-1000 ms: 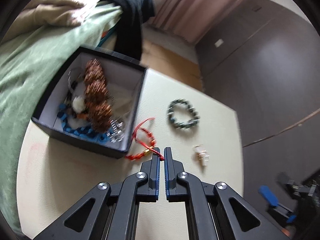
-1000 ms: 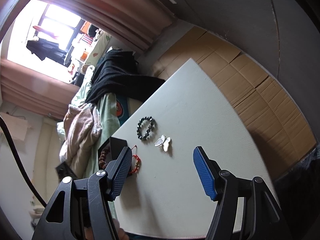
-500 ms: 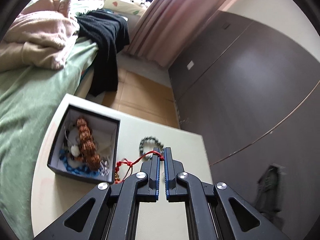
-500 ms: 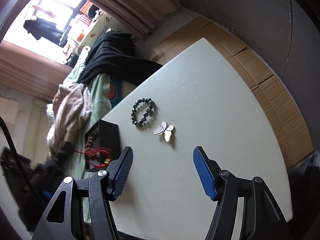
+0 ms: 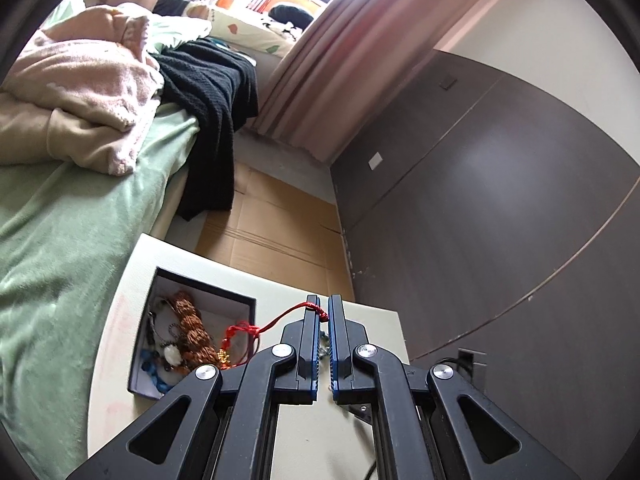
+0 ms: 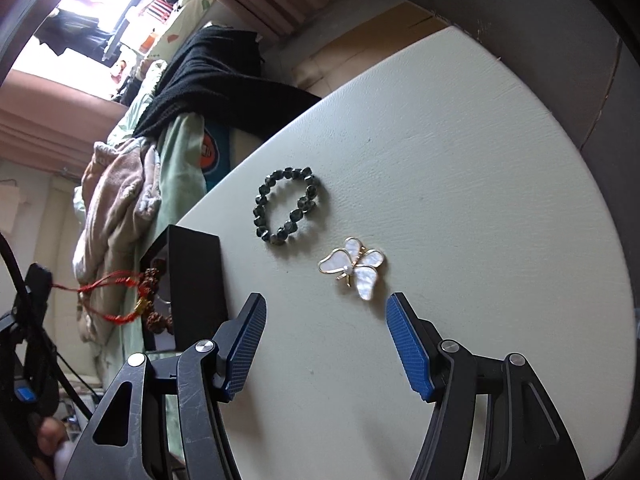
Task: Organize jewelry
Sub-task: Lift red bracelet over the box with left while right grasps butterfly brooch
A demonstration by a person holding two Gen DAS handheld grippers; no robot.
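Note:
My left gripper [image 5: 324,310] is shut on a red cord bracelet [image 5: 256,328] and holds it in the air above the black jewelry box [image 5: 208,294]. The bracelet also shows in the right wrist view [image 6: 108,284], hanging over the box [image 6: 196,280]. The box holds brown beads [image 5: 192,326] and other jewelry. My right gripper [image 6: 324,316] is open and empty, low over the table, just short of a white butterfly brooch [image 6: 354,268]. A dark green bead bracelet [image 6: 286,206] lies beyond the brooch.
The cream table [image 6: 460,184] is small, with its edges close on all sides. A bed with a green sheet [image 5: 60,232], a pink blanket and a black garment [image 5: 212,96] runs along the left. Dark wardrobe doors [image 5: 500,208] stand to the right.
My left gripper has lifted the red cord bracelet off the table and carried it up over the box. My right gripper has moved closer to the brooch and stayed open.

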